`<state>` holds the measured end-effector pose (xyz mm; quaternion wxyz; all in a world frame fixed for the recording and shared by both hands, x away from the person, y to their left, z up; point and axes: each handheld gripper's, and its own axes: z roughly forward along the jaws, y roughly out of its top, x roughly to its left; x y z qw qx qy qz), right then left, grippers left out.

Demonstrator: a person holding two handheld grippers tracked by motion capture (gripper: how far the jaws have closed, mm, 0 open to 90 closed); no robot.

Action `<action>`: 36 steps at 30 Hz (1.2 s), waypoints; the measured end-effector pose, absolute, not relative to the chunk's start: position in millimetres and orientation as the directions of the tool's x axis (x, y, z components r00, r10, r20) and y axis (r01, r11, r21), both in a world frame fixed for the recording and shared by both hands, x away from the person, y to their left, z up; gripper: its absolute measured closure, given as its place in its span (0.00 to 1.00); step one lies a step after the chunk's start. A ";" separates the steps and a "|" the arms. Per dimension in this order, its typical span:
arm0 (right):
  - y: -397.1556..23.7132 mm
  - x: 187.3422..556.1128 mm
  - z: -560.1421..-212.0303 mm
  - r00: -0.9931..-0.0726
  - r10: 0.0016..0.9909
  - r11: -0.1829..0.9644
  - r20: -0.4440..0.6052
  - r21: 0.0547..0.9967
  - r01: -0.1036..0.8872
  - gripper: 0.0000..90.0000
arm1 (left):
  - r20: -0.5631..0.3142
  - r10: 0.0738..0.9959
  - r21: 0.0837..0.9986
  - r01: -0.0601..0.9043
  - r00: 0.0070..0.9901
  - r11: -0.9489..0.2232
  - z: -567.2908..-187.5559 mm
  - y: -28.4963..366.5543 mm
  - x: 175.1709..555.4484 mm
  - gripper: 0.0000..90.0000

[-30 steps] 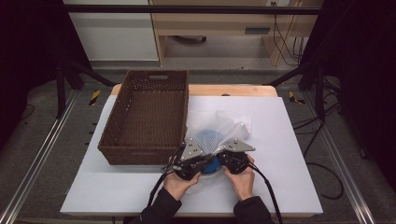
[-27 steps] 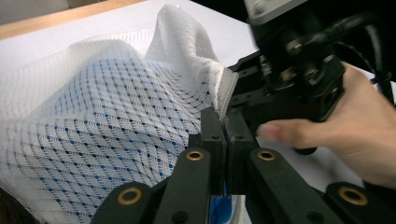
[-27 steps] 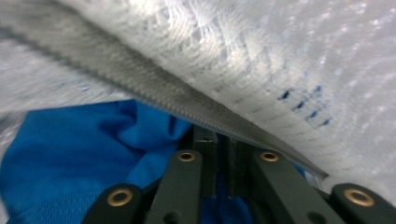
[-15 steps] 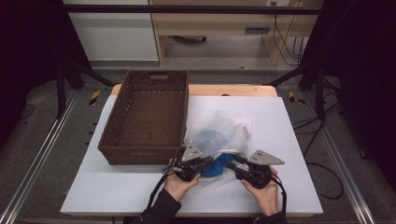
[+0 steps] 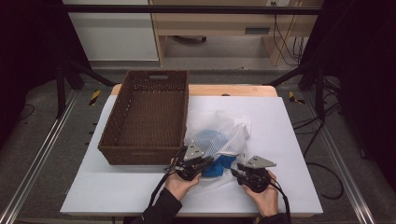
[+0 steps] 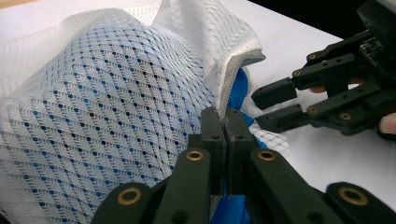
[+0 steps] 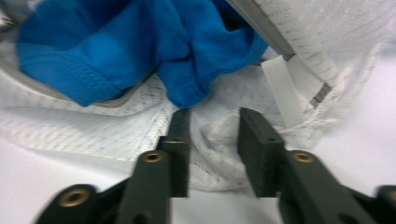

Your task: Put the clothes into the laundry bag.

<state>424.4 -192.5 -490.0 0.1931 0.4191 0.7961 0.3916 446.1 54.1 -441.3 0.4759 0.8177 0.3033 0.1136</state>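
since the earlier frames the right gripper [image 5: 239, 169] has pulled away from the left gripper [image 5: 205, 163] toward the table's right side, and its jaws have just been opening and then closing a little, with only slack mesh between them, not pinched. the white mesh laundry bag [image 5: 219, 135] with the crumpled blue cloth [image 5: 219, 163] spilling from its mouth lies just right of the brown woven basket [image 5: 149, 112], on the white table top [image 5: 289, 140]. the left gripper, nearest the basket, is clamped tight on the bag's rim beside the mouth. the right one stands partly open, just right of the mouth; the blue cloth [image 7: 187, 60] lies straight ahead of its jaws, so it looks the better placed hand to push the cloth in or take the far rim.
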 end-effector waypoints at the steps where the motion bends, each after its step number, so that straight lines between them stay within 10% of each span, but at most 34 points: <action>1: -191.9 424.1 -489.8 -0.569 0.822 0.345 0.013 0.784 0.516 0.82 | -0.100 0.605 0.847 0.387 0.790 -0.365 -441.0 54.6 446.2 0.99; 4: -192.4 423.7 -489.7 -0.575 0.818 0.347 0.020 0.780 0.521 0.99 | -0.101 0.608 0.848 0.388 0.787 -0.361 -440.0 56.1 446.7 0.99; 19: -227.1 398.4 -487.2 -0.536 0.840 0.288 0.083 0.769 0.571 1.00 | -0.102 0.596 0.841 0.389 0.797 -0.376 -443.3 52.4 446.1 0.99; 36: -149.6 435.3 -470.2 -0.653 0.757 0.340 0.041 0.828 0.446 0.37 | -0.106 0.610 0.860 0.380 0.785 -0.340 -436.0 61.0 446.3 0.99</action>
